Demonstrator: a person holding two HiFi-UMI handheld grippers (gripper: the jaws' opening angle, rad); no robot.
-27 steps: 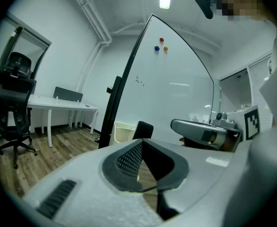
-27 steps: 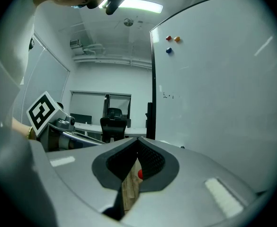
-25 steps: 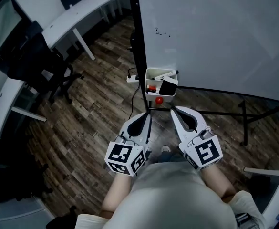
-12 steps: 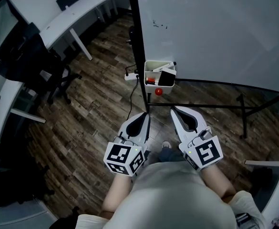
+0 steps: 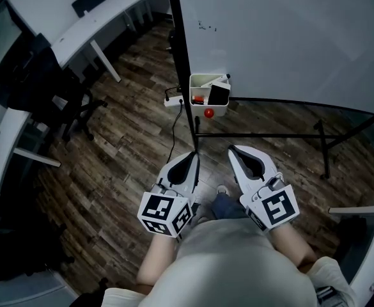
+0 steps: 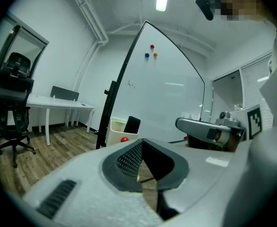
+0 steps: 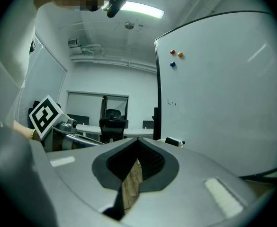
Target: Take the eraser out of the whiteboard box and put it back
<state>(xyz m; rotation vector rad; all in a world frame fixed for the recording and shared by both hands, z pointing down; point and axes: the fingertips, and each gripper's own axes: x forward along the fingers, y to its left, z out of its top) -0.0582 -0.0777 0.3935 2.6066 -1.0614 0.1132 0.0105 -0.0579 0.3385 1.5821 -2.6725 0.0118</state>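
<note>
- My left gripper [image 5: 192, 156] and right gripper [image 5: 233, 149]: jaws together, empty.
- Black rectangular eraser [image 5: 219, 94] stands in the white plastic whiteboard box [image 5: 220, 109], well ahead of both tips.
- Fits awaiting removal or already returned; I'd hold both level.

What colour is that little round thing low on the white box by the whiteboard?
Red. The round thing on the box shows best in the head view.
</note>
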